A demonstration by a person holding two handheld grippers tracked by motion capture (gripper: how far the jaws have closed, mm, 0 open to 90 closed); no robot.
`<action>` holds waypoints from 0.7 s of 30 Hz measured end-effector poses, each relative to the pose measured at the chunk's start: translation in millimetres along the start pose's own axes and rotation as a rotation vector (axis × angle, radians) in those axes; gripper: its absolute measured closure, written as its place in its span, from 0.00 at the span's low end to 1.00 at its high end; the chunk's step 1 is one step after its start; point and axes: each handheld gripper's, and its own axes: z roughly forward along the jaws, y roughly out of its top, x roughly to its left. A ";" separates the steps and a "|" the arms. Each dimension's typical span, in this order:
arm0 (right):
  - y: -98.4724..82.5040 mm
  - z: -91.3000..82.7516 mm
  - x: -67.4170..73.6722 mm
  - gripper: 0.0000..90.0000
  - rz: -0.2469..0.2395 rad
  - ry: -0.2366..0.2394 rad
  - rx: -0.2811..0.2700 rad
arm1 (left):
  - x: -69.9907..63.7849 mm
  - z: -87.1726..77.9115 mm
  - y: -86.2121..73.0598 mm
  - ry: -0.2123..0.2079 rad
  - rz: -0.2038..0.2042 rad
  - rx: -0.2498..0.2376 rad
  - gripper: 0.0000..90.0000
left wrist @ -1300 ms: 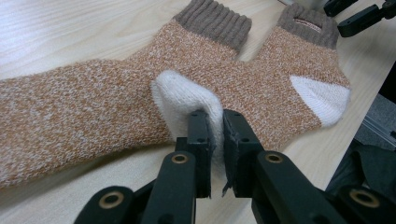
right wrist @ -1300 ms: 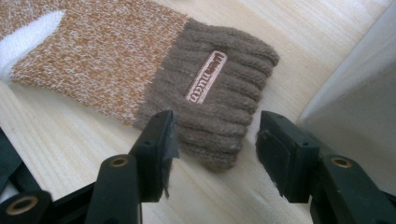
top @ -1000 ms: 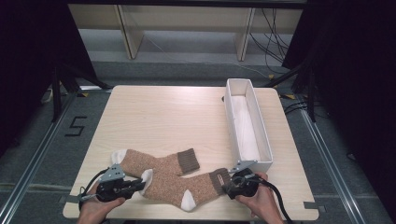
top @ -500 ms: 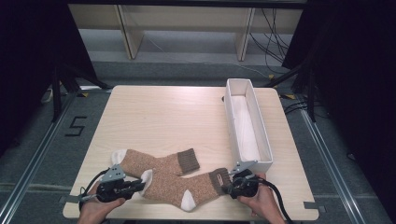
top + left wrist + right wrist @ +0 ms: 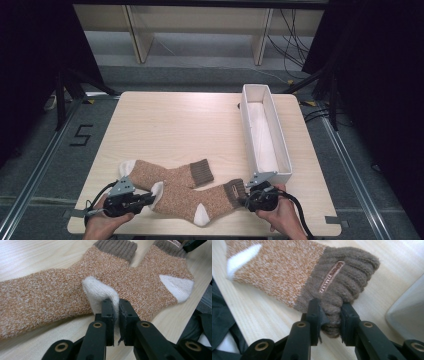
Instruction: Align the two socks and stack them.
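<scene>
With both ends pinched, the near sock (image 5: 200, 200) appears ready for lifting: left gripper (image 5: 116, 307) clamps its white toe (image 5: 100, 293), right gripper (image 5: 330, 315) its brown cuff (image 5: 342, 282). Next, raise evenly (judged). A second sock (image 5: 165, 175) lies partly underneath, beyond the left gripper; a white tray (image 5: 287, 160) stands just beyond the right.

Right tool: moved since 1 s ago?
No. In the high view the right tool sits at the same spot below the near end of the white box, clamped on the sock cuff.
</scene>
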 end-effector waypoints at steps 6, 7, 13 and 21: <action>4.9 -12.4 2.5 0.82 -0.013 0.000 -0.040 | -2.5 -9.3 8.2 -0.016 0.028 -0.009 0.93; 6.1 -14.6 3.1 0.82 -0.024 0.012 -0.051 | -2.9 -10.9 10.4 -0.015 0.037 -0.021 0.93; 20.5 -27.4 7.0 0.83 -0.081 0.002 -0.096 | -3.6 -27.0 23.2 -0.024 0.047 -0.057 0.93; 56.6 -36.8 12.7 0.83 -0.108 0.018 -0.132 | 25.2 -57.1 37.9 0.037 0.020 -0.075 0.93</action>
